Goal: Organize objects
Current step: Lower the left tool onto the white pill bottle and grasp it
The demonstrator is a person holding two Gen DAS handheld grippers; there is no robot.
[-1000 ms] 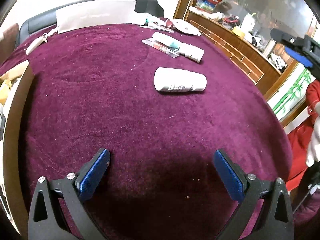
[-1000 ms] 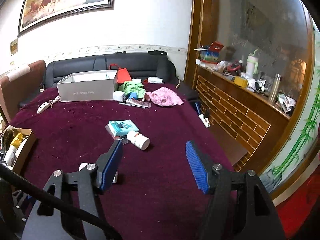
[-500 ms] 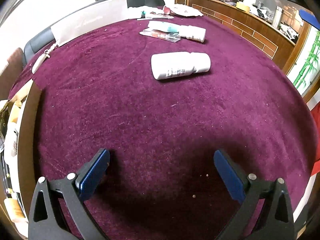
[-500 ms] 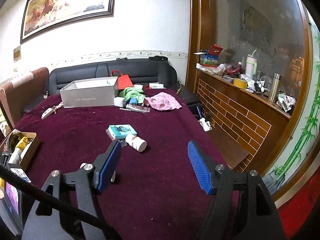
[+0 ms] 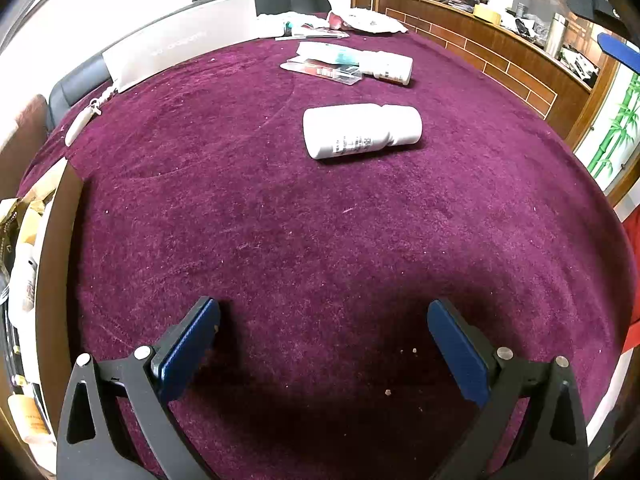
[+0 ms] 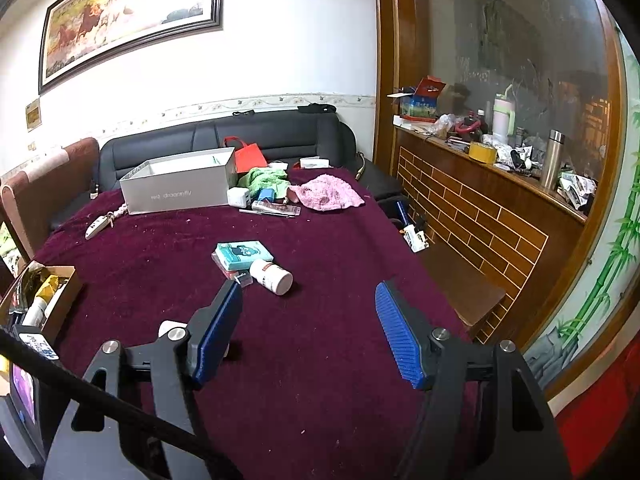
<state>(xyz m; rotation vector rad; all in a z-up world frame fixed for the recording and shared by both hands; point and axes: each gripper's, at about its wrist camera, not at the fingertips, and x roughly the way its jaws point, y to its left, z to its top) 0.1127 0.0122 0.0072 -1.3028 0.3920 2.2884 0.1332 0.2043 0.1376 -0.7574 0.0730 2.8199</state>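
Note:
A white pill bottle [image 5: 362, 130] lies on its side on the purple cloth, ahead of my open, empty left gripper [image 5: 322, 318]. Behind it lie a smaller white bottle [image 5: 390, 67] with a red label, a teal box [image 5: 328, 54] and a clear case [image 5: 322, 71]. In the right wrist view my right gripper [image 6: 308, 304] is open and empty, held high above the table; the small bottle [image 6: 272, 276] and teal box [image 6: 244, 254] lie beyond it, and the big bottle [image 6: 170, 328] is mostly hidden behind the left finger.
A cardboard box [image 6: 44, 296] with several items stands at the table's left edge. A grey shoebox [image 6: 180, 192], green and pink cloths [image 6: 326, 196], a charger and a white key fob [image 6: 98, 226] lie at the back. A wooden brick-faced counter [image 6: 480, 224] runs along the right.
The left gripper has tilted and swung, so the big bottle sits higher and more centred ahead. The right gripper has risen slightly. Both stay open.

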